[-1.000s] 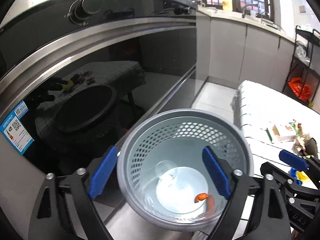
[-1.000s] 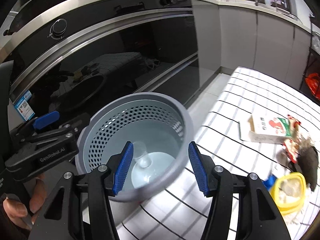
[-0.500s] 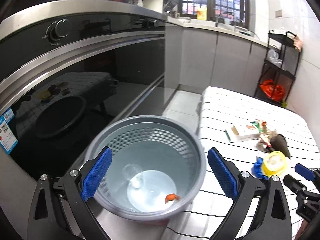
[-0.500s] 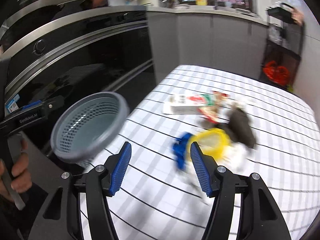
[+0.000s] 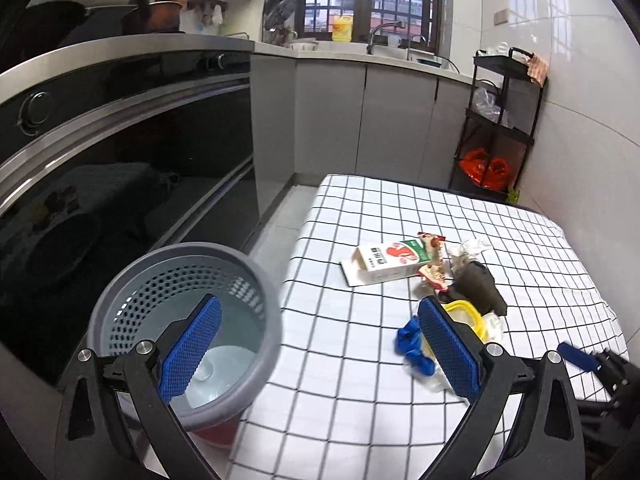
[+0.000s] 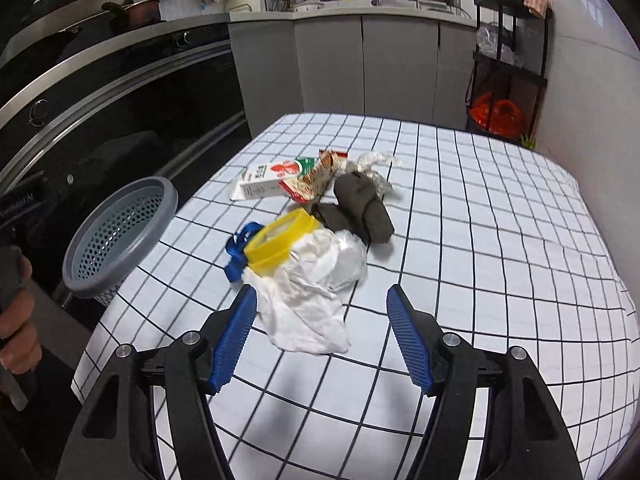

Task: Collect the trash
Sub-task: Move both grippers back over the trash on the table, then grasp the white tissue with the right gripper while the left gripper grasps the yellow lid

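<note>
A bare hand [image 6: 16, 320] is seen at far left of the right wrist view, wrapped round a black handle. The left gripper [image 5: 320, 350] is held low and level, pointed across the table [image 5: 360, 392], fingers [image 5: 188, 354] spread wide with nothing between them. A grey perforated plastic basket [image 5: 256, 320], round with a thick rim, is seen just off the table's left edge; a clear round item lies in its bottom. On the black-and-white checked cloth the trash is clustered mid-table: a rectangular milk carton [image 6: 272, 180], a crinkled red snack wrapper [image 6: 316, 178], a blue scrap [image 6: 236, 248], a yellow-rimmed plastic lid [image 6: 280, 236], crumpled white tissue [image 6: 308, 300], a dark lumpy cloth-like piece [image 6: 360, 204], clear crumpled plastic [image 6: 372, 160]. The right gripper [image 6: 320, 338] is angled down just short of the tissue, its ribbed blue fingers [image 6: 408, 344] wide apart and holding nothing.
</note>
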The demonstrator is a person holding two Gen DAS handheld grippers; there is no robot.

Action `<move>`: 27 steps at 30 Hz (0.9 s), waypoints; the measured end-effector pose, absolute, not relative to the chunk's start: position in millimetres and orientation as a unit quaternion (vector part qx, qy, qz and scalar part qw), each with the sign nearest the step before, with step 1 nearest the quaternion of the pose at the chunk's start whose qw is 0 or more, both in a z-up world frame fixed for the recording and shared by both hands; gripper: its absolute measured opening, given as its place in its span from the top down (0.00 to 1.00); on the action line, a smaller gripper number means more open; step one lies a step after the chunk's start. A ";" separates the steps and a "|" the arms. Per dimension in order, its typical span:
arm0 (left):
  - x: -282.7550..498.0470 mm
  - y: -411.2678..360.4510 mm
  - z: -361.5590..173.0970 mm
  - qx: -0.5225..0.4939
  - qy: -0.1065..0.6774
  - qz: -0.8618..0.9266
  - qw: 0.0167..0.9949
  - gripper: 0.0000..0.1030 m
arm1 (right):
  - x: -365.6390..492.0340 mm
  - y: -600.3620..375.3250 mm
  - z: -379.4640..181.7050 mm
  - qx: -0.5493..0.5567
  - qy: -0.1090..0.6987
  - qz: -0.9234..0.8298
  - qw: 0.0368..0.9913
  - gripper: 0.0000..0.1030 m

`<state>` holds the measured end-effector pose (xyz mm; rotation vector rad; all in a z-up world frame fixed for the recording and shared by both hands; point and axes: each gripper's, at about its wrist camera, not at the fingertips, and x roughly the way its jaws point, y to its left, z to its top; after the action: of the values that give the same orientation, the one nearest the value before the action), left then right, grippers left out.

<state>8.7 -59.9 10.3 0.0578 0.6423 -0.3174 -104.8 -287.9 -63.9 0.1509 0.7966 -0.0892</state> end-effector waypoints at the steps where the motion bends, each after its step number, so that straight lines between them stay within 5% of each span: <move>1: 9.5 -63.6 8.6 0.026 0.317 -0.157 0.935 0.06 | -102.2 -289.7 -67.1 0.073 0.391 -0.041 0.917 0.37; 20: 26.3 -86.4 -47.7 0.085 0.359 -0.138 0.919 0.06 | -47.9 -285.0 -114.2 0.068 0.443 -0.004 0.894 0.39; 25: 25.7 -89.8 -49.1 0.083 0.364 -0.145 0.916 0.06 | -45.5 -277.3 -121.5 0.059 0.460 0.004 0.886 0.84; 27: 23.9 -92.2 -48.7 0.088 0.362 -0.147 0.916 0.06 | -49.3 -276.7 -119.2 0.060 0.456 0.005 0.888 0.94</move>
<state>23.9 -92.2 -48.7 0.1801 0.7443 -0.3029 -49.3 -276.7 -119.2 0.1255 0.9484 0.0106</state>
